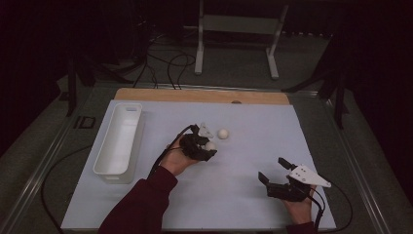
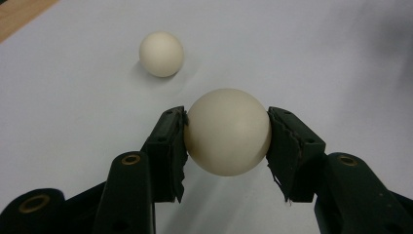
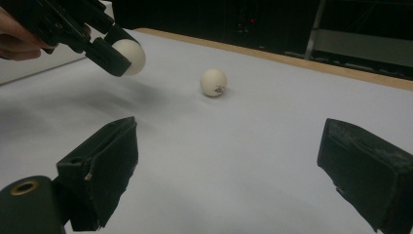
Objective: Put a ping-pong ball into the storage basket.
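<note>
A: Left gripper?
B: Jaws clamped on the held ball, one pad on each side, ball lifted clear of the white mat.

A: Second ball?
B: Lying on the mat, just beyond the held one, apart from it.

A: Right gripper?
B: Jaws spread wide, nothing between them, near the mat's front right. White tray sits at far left.

Overhead wide; claw cams close; all share free ball

Two white balls, one white tray, apparently nothing else.
</note>
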A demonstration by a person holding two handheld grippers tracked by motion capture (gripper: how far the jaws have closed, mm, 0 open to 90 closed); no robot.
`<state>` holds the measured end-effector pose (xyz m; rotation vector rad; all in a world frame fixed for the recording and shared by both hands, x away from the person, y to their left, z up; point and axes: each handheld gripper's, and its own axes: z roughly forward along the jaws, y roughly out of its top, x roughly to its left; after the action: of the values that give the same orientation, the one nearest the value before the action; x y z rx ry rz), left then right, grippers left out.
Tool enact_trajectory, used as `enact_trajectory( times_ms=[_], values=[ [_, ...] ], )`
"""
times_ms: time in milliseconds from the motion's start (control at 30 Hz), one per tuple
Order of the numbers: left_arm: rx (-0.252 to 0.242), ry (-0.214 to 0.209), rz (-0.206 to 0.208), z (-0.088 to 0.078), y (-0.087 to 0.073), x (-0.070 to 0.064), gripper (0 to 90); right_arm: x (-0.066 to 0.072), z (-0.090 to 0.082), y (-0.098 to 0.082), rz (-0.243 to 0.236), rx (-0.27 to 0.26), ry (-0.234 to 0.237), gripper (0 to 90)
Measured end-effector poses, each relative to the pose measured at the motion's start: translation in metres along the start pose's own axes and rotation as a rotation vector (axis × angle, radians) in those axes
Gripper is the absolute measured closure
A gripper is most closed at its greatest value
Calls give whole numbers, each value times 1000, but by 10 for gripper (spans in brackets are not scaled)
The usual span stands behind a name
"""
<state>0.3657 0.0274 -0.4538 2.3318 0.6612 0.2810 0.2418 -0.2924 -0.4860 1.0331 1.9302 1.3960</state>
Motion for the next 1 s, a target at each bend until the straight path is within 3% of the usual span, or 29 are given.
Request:
enact_trajectory(
  times_ms=[1000],
  values=[
    [-27, -2, 8, -16, 7, 0, 510, 0, 0, 0, 2, 0, 0, 76]
  ],
)
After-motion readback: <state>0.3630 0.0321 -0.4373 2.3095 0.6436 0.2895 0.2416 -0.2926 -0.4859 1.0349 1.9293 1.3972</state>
